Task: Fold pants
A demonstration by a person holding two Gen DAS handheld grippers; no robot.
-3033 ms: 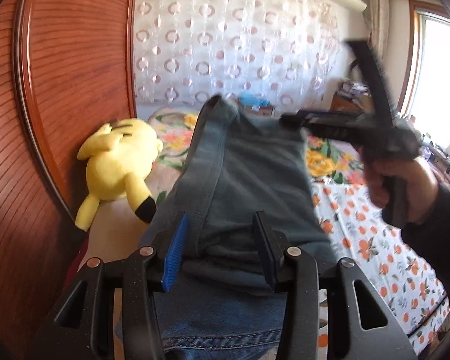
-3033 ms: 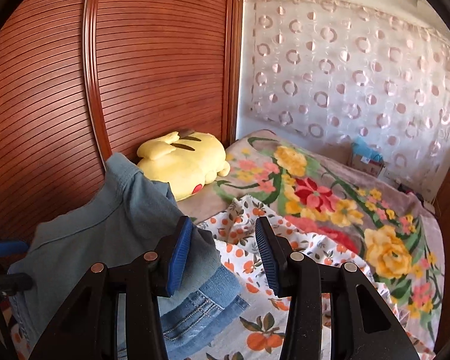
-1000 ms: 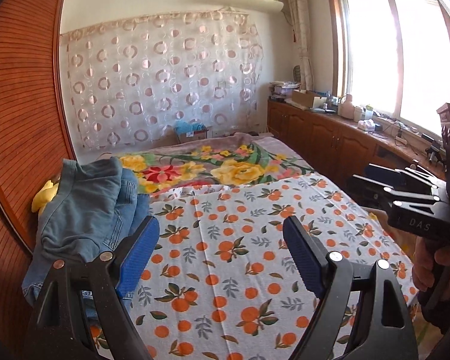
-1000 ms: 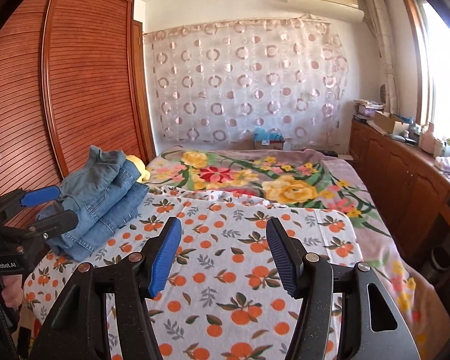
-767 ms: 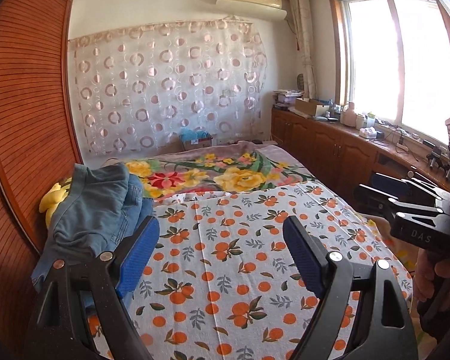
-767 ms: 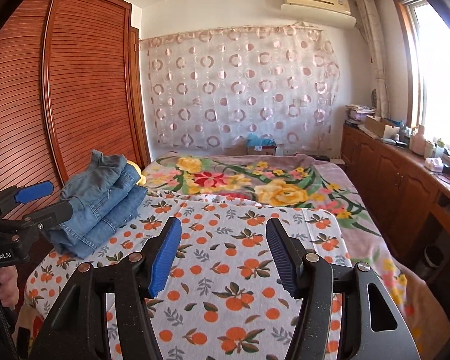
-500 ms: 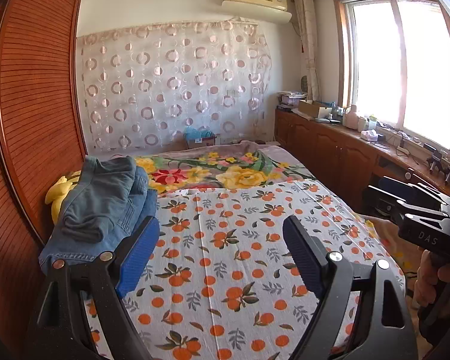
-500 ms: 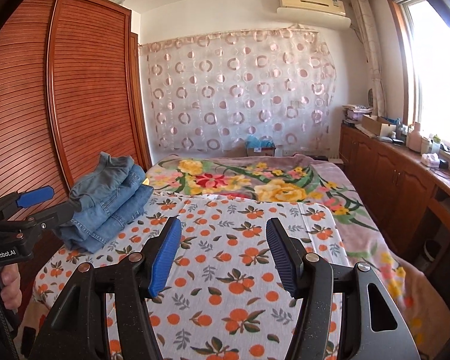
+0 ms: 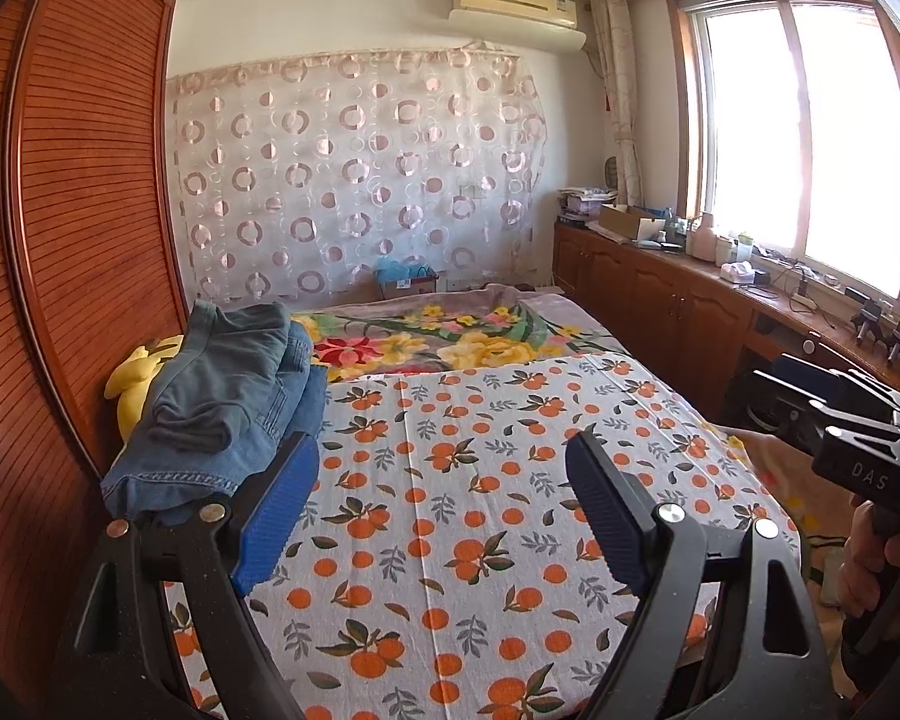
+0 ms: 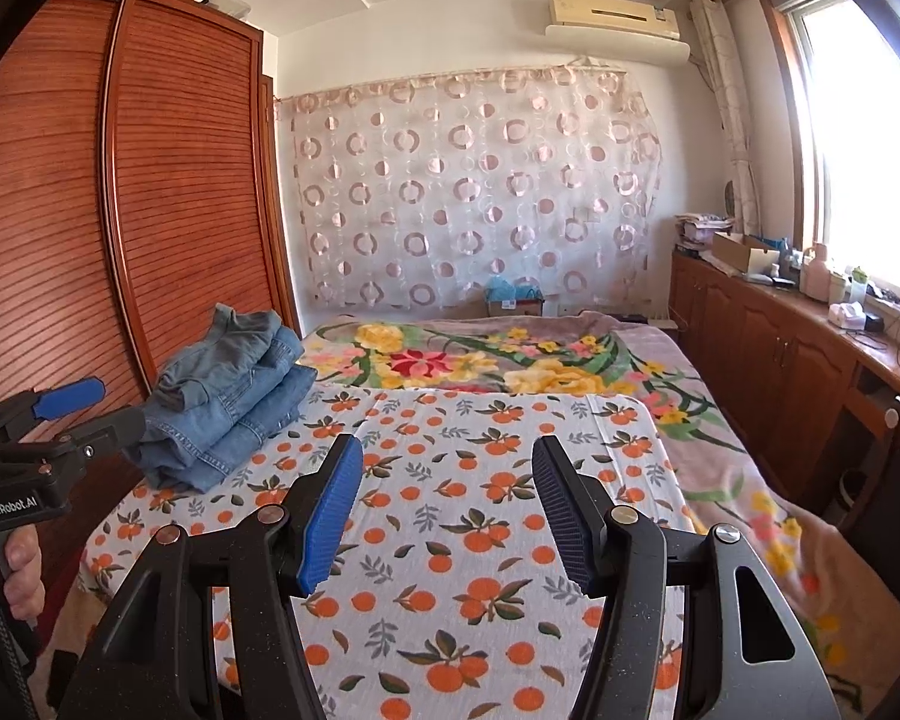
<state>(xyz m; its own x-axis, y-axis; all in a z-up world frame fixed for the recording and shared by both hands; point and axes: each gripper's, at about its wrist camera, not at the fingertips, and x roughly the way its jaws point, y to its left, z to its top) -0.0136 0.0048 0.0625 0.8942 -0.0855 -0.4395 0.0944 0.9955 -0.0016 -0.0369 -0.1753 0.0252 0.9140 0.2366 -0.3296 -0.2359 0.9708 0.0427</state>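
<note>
Folded blue denim pants (image 9: pixel 222 408) (image 10: pixel 228 408) lie in a stack at the left side of the bed, against the wooden wardrobe. My left gripper (image 9: pixel 438 498) hovers over the orange-print sheet with its jaws wide apart and nothing between them; the pants sit just left of its left finger. My right gripper (image 10: pixel 447 498) is open too, empty, pointing at the sheet's middle, well right of the pants. Each gripper shows at the edge of the other's view, held by a hand.
An orange-print sheet (image 10: pixel 450 480) covers the near half of the bed, a floral blanket (image 10: pixel 510 360) the far half. A yellow plush toy (image 9: pixel 132 384) sits behind the pants. A wardrobe (image 10: pixel 150 210) lines the left, low cabinets (image 10: pixel 810 372) with clutter the right.
Both grippers have drawn back from the bed, so more sheet and room show. The pants, let go earlier, stay folded at the left. Neither gripper's jaws moved.
</note>
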